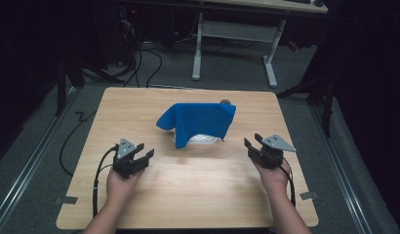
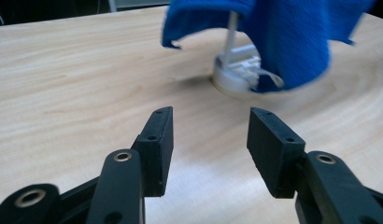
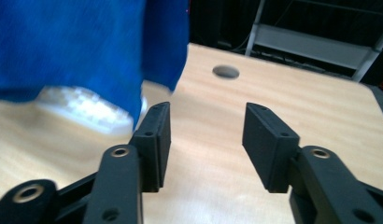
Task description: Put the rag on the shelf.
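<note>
left tool (image 1: 140, 154): jaws wide apart, empty, left of blue cloth (image 1: 200, 120) | right tool (image 1: 253, 142): jaws wide apart, empty, right of cloth

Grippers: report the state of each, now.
Left gripper: open, holding nothing, short of the blue cloth.
Right gripper: open, holding nothing.

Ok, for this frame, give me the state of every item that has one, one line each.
blue cloth: draped over the white stand, hanging off it, one corner lifted clear of the table.
white stand: upright on the table, base and thin post showing under the cloth.
left gripper: open, empty, short of the cloth.
right gripper: open, empty, beside the cloth.
table: round hole near the far edge.
</note>
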Tool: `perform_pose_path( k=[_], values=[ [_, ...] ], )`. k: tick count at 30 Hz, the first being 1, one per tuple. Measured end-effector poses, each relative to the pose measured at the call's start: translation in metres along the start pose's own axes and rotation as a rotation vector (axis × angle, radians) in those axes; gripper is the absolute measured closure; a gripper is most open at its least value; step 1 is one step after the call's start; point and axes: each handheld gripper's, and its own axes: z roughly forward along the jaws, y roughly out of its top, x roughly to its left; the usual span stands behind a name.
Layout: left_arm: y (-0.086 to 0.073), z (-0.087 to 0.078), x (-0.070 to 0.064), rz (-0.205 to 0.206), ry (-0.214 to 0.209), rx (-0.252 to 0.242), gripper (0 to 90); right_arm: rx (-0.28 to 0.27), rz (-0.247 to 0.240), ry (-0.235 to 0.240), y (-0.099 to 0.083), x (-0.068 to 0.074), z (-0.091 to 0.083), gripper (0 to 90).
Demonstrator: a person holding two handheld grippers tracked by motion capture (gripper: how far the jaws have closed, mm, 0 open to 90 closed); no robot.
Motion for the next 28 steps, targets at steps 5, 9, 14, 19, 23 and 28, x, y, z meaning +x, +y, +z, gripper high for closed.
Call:
perform_pose_path(
  k=[5, 9, 14, 19, 23, 28],
  values=[
    [-0.016, -0.014, -0.017, 0.018, -0.026, 0.018, 50.9, 0.017, -0.009, 0.007, -0.019, 0.013, -0.013, 49.0],
    [-0.030, -0.024, -0.034, 0.037, -0.044, 0.032, 48.8, 0.029, -0.018, 0.024, -0.032, 0.023, -0.023, 45.9],
    [-0.042, -0.037, -0.056, 0.048, -0.072, 0.077, 46.6, 0.056, -0.062, 0.053, -0.048, 0.037, -0.036, 43.4],
    [-0.045, -0.042, -0.067, 0.065, -0.099, 0.075, 46.3, 0.083, -0.080, 0.087, -0.058, 0.051, -0.052, 43.4],
    [-0.045, -0.039, -0.063, 0.047, -0.103, 0.082, 45.9, 0.090, -0.089, 0.084, -0.059, 0.054, -0.051, 42.9],
    [-0.045, -0.039, -0.058, 0.029, -0.097, 0.081, 45.5, 0.104, -0.077, 0.086, -0.061, 0.052, -0.046, 42.7]
  ],
)
